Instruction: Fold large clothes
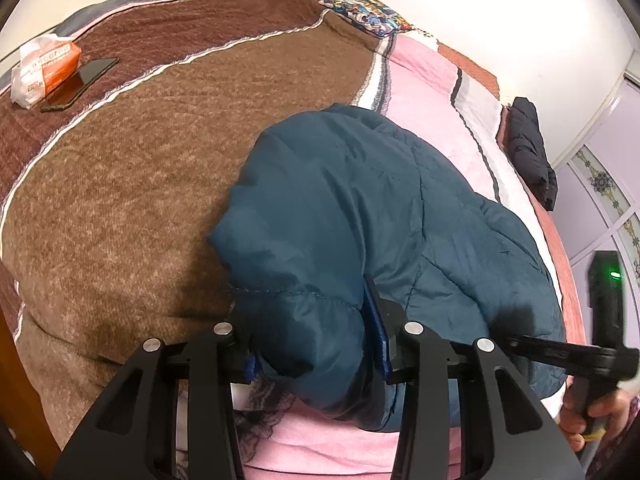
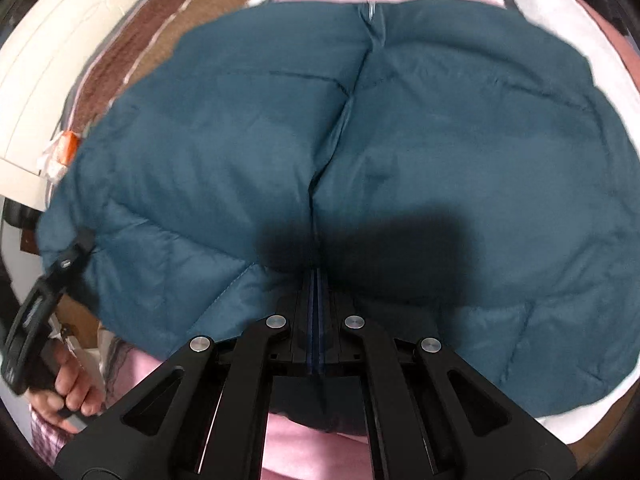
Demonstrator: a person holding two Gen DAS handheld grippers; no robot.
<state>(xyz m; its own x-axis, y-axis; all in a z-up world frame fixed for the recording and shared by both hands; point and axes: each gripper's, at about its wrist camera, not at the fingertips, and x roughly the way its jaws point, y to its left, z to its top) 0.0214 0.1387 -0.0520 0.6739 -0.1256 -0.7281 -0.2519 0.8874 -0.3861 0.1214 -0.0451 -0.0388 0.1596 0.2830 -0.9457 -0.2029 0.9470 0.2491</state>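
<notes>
The teal puffer jacket (image 1: 360,216) lies on the pink bedspread (image 1: 424,80). Left gripper (image 1: 316,344) clamps a thick jacket fold; right gripper (image 2: 316,312) is pinched narrow on the jacket hem.

Phone (image 1: 80,82) beside tissue pack (image 1: 42,68) on brown blanket (image 1: 140,184)

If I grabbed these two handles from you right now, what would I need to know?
Left gripper: closed on a thick fold of the blue jacket at its near left edge.
Right gripper: fingers pressed together at the jacket's near hem by the zip; whether cloth sits between them I cannot tell.
The jacket lies front up, spread across the bed.
Done: the left side looks gathered inward.
Left: probably fold the sides in, then halve it.
</notes>
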